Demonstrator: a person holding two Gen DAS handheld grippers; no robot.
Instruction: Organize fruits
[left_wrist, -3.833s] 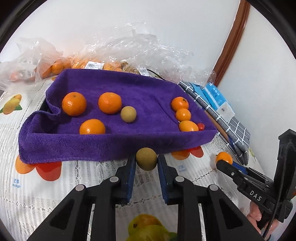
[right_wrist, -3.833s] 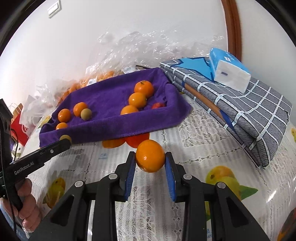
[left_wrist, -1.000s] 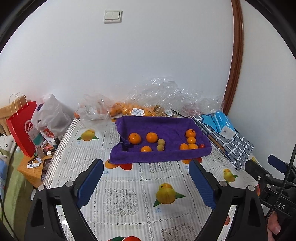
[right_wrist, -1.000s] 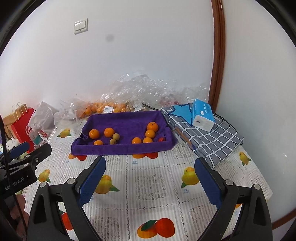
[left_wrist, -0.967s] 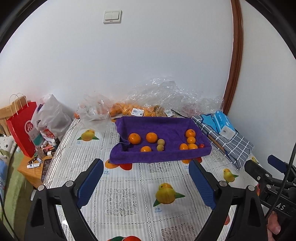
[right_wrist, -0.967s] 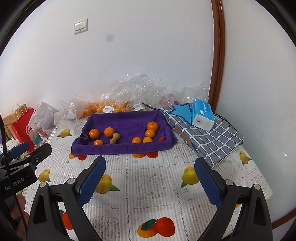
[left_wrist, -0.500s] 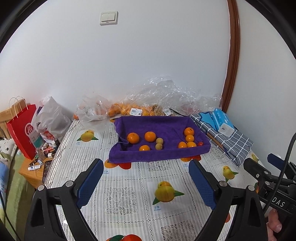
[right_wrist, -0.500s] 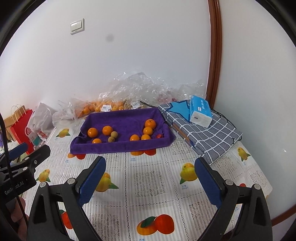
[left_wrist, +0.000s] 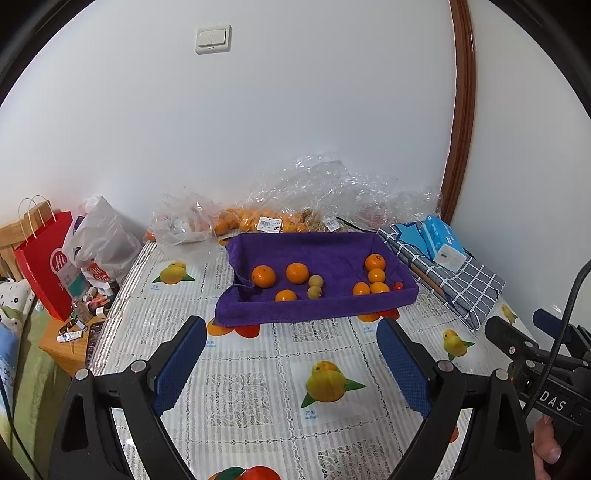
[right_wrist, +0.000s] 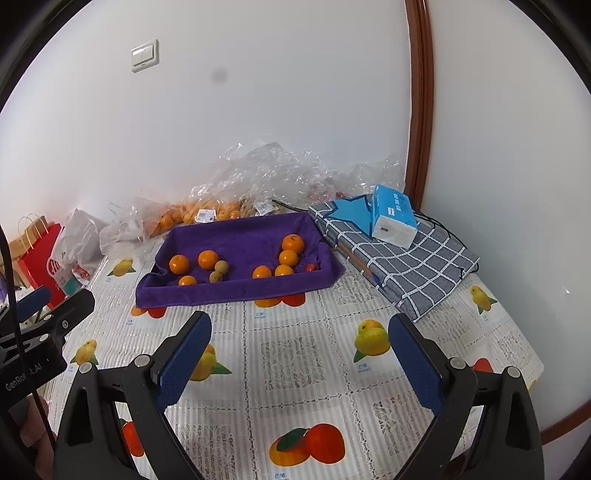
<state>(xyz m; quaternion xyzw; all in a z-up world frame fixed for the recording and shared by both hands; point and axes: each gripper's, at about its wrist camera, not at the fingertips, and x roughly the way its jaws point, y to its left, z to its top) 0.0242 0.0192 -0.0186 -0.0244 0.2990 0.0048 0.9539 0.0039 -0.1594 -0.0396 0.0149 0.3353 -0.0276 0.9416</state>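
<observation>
A tray lined with a purple towel (left_wrist: 314, 310) (right_wrist: 229, 291) stands at the back of the table. Its left half holds three oranges (left_wrist: 263, 276) and two small brown fruits (left_wrist: 315, 286) (right_wrist: 218, 270). Its right half holds several oranges (left_wrist: 375, 262) (right_wrist: 292, 243) and a small red fruit (left_wrist: 398, 285). My left gripper (left_wrist: 291, 354) is wide open and empty, well in front of the tray. My right gripper (right_wrist: 299, 350) is wide open and empty, also pulled back. Each gripper shows at the edge of the other's view.
Clear plastic bags of oranges (left_wrist: 258, 221) lie behind the tray against the wall. A folded checked cloth (right_wrist: 402, 258) with a blue tissue pack (right_wrist: 393, 218) lies at the right. A red paper bag (left_wrist: 44, 258) and a low wooden stand are off the table's left edge.
3.8 s ago each gripper held a fruit near the tray; both are open, empty and far back now. Over the last second both views drifted slightly.
</observation>
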